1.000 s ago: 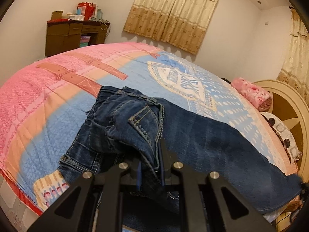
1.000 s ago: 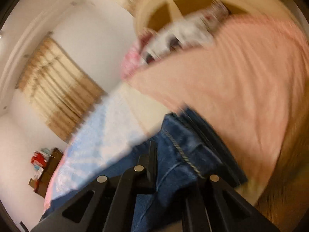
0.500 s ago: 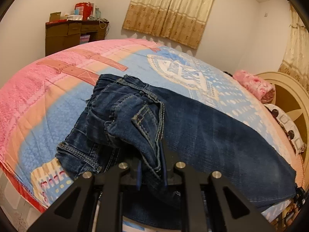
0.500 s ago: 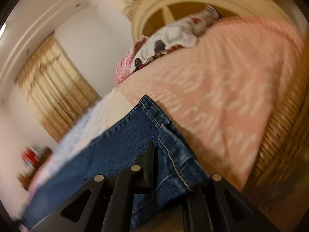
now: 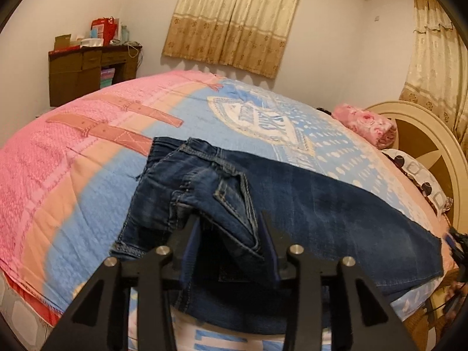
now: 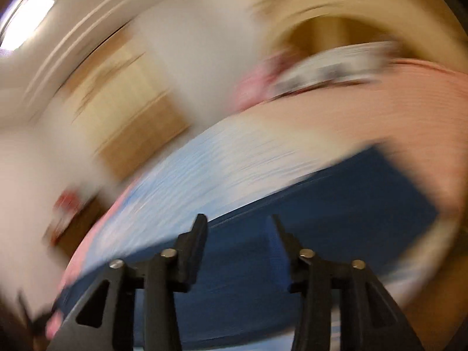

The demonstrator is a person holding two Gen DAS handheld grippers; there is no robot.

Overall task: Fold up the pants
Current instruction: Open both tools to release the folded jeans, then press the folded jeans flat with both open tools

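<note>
The jeans lay flat across the bed, folded long-ways, one leg on top of the other. The waist end sat bunched at about 9 o'clock in the left view, and the leg ends reached out to 4 o'clock, near the bed's edge.

The left gripper had just been opening. Its jaws stood apart, with a flap of the waist lying loose between them; the pads did not seem to press on it. The right gripper had just been opening too. Its jaws stood apart over the leg end of the jeans, and I could see no cloth pinched there. That view was very blurry, so small things were hard to tell.

I think the step was letting go after laying the jeans down. To do it well, both grippers should pull straight back and up, so they do not drag the cloth. The bunched waist at 9 o'clock looked lumpy. It may need a tug flat before the next fold. The next fold would likely bring the leg ends over to the waist.
</note>
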